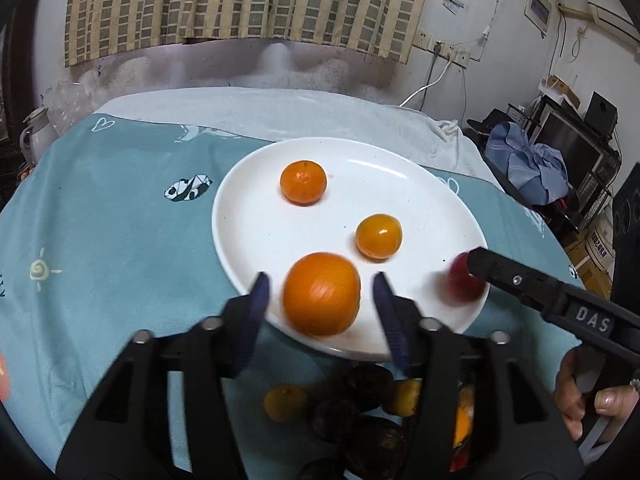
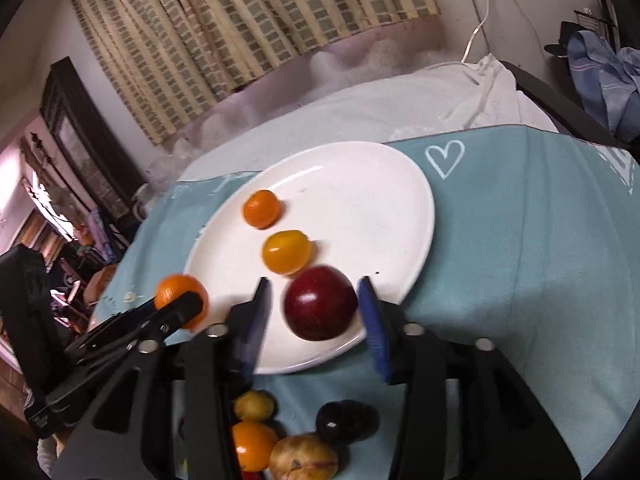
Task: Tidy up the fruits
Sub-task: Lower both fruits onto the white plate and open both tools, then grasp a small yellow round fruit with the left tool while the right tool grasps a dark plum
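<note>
Left wrist view reads "DAS" on the right claw (image 1: pixel 466 266); both claws released, the left claw (image 1: pixel 320 300) flanking an orange (image 1: pixel 322 294).

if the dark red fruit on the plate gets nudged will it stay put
Probably not: the red fruit is round and sits free between the open right gripper fingers, so it may roll. Its glossy skin suggests it is slippery. It lies near the plate rim, so it might roll off.

White letters "DAS" stand on the right gripper (image 1: pixel 476 258) body.
</note>
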Demonstrator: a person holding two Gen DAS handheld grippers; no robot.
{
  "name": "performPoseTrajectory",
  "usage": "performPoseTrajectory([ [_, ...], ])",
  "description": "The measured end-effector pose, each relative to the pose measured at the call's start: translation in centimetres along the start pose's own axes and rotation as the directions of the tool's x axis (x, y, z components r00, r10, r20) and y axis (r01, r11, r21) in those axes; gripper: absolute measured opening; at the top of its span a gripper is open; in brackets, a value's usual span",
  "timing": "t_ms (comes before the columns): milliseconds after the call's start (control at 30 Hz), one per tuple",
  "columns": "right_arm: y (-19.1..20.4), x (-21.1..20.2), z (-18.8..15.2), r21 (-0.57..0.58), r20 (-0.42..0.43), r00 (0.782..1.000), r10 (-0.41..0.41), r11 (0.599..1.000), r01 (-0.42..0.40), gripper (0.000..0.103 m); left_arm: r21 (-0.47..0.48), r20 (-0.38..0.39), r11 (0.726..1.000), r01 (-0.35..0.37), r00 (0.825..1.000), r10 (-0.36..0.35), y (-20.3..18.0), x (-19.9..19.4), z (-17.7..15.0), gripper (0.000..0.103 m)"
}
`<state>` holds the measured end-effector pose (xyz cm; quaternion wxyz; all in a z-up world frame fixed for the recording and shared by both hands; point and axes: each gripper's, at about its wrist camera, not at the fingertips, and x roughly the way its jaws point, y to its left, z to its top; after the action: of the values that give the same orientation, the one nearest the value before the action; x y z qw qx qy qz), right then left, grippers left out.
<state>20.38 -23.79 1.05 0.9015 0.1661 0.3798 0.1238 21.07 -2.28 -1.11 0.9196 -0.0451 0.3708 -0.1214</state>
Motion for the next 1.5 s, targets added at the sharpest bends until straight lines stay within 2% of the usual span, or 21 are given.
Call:
performPoseTrajectory([
  [67, 0.3, -1.0, 0.3, -0.043, 0.07, 0.997, -0.021, 0.999, 0.024, 0.066, 0.001, 0.014, 1.0, -0.01, 1.0, 0.01, 0.3, -0.3, 0.0, 0.064],
  [133, 0.4, -1.8, 0.3, -0.053, 0.091, 0.996, -0.013, 0.998, 0.018, 0.066, -0.014, 0.019, 1.0, 0.0, 1.0, 0.0, 0.7, -0.6, 0.1, 0.065],
  [233, 0.5, -3.1, 0.1, -0.046, 0.073, 0.997, 0.036, 0.998, -0.033, 0.066, -0.031, 0.037, 0.999, -0.015, 0.999, 0.016, 1.5, -1.6, -0.2, 0.069],
  [367, 1.5, -5.8, -1.1, -0.08, 0.085, 0.996, 0.039, 0.996, -0.032, 0.066, -0.061, 0.052, 0.997, -0.051, 0.997, 0.055, 3.0, -3.7, -1.9, 0.074],
  [600, 1.2, -9.8, -5.4, -0.066, 0.089, 0.994, 0.067, 0.996, -0.061, 0.066, -0.078, -0.004, 0.992, -0.095, 0.995, 0.095, 4.0, -5.5, -6.5, 0.076],
  [800, 0.7, -9.8, -6.2, -0.061, 0.071, 0.996, 0.053, 0.997, -0.049, 0.066, -0.022, 0.008, 0.987, -0.159, 0.987, 0.159, 3.5, -5.4, -7.1, 0.08],
  [1033, -0.4, -8.9, -6.2, 0.003, 0.018, 0.998, 0.057, 0.998, -0.057, 0.066, 0.006, -0.035, 0.991, -0.132, 0.991, 0.133, 3.3, -3.7, -6.7, 0.08],
  [1133, -0.5, -8.7, -6.3, 0.007, 0.011, 0.999, 0.049, 0.999, -0.049, 0.066, 0.036, -0.04, 0.987, -0.156, 0.987, 0.157, 2.9, -3.2, -6.6, 0.08],
  [1233, -0.4, -8.7, -6.4, 0.002, 0.007, 0.999, 0.049, 0.999, -0.049, 0.066, 0.023, -0.089, 0.988, -0.151, 0.984, 0.152, 3.3, -2.1, -6.4, 0.08],
  [1300, -0.3, -8.7, -6.5, -0.003, 0.006, 0.999, 0.048, 0.999, -0.048, 0.066, -0.006, -0.111, 0.991, -0.133, 0.985, 0.132, 3.9, -1.7, -6.3, 0.086],
  [1367, -0.4, -8.7, -6.5, -0.004, 0.006, 0.999, 0.046, 0.999, -0.046, 0.066, -0.022, -0.1, 0.99, -0.142, 0.985, 0.139, 4.5, -2.0, -6.3, 0.086],
  [1433, -0.4, -8.7, -6.5, 0.002, 0.006, 0.999, 0.048, 0.999, -0.048, 0.066, -0.014, -0.07, 0.981, -0.191, 0.979, 0.19, 5.0, -2.7, -6.2, 0.087],
  [1500, -0.5, -8.7, -6.5, 0.008, 0.008, 0.999, 0.05, 0.999, -0.05, 0.066, -0.015, -0.065, 0.979, -0.203, 0.977, 0.202, 5.4, -3.2, -6.3, 0.086],
])
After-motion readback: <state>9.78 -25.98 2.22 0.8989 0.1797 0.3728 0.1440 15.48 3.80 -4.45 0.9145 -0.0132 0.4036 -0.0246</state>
